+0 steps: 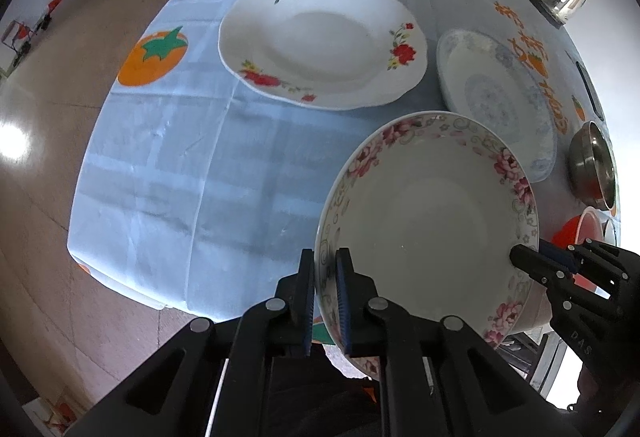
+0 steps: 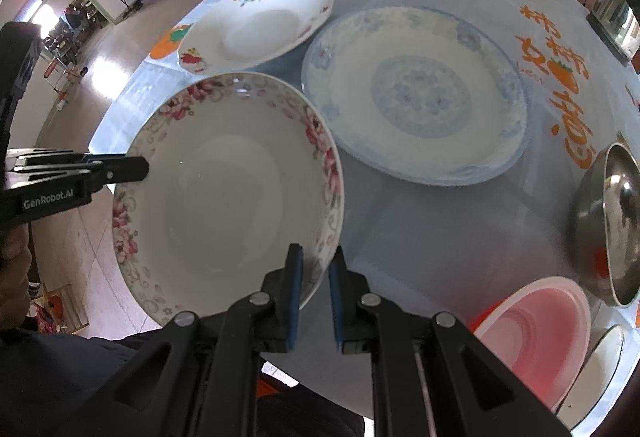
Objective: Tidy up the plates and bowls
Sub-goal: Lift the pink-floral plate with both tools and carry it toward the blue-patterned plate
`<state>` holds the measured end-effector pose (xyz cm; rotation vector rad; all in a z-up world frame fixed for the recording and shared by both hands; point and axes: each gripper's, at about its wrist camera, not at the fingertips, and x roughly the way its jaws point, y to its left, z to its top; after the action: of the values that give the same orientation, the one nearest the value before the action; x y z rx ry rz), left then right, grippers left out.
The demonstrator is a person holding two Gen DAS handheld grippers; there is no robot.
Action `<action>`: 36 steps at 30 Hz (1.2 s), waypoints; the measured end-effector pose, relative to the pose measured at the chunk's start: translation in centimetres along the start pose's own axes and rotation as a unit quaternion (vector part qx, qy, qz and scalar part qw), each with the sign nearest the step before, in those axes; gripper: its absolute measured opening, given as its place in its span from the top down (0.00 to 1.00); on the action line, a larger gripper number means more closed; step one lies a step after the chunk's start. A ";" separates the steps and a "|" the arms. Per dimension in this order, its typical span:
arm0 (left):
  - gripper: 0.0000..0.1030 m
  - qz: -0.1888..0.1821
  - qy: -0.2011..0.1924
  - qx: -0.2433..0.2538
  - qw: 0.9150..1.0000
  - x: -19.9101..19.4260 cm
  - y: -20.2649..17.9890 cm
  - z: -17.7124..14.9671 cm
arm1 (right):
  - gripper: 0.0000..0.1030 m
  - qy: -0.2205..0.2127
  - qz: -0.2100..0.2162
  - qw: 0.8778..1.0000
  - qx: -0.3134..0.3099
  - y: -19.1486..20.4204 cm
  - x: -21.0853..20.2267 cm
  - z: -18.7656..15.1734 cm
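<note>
Pink-flowered white ceramic bowl [image 2: 236, 193] nearest, above the table edge, pinched at 2 opposite rim points by left gripper [image 1: 325, 301] and right gripper [image 2: 316, 293], red-flowered white plate [image 1: 320, 41] behind, blue-patterned plate [image 2: 416, 93] beside it, round steel bowl [image 2: 612, 221] and pink plastic bowl [image 2: 540, 333] further right.

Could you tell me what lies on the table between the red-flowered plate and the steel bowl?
The blue-patterned plate lies between the red-flowered plate and the steel bowl, with bare tablecloth around it. The right wrist view shows this best.

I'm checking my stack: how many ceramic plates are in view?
3. Pink-flowered plate held by both grippers; blue-patterned plate on the table beyond it; red-flowered plate farther left. Others may be hidden off frame.
</note>
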<state>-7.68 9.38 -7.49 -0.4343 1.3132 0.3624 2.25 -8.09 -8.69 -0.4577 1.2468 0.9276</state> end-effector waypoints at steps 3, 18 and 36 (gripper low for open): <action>0.90 0.001 -0.005 0.004 1.000 -0.3 -0.4 0.2 | 0.88 -0.006 -0.002 1.000 0.001 -0.1 -0.4 -0.1; 0.89 0.005 -0.025 0.027 0.999 -1.6 -2.7 1.7 | 0.88 -0.035 -0.021 0.999 0.000 -1.3 -2.8 0.1; 0.89 0.002 -0.033 0.048 0.998 -1.7 -5.3 3.5 | 0.88 -0.049 -0.038 0.998 0.012 -3.7 -4.0 0.8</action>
<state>-2.48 6.50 -4.64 -0.3362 1.2615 0.3132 5.53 -10.99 -5.32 -0.4317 1.1437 0.8600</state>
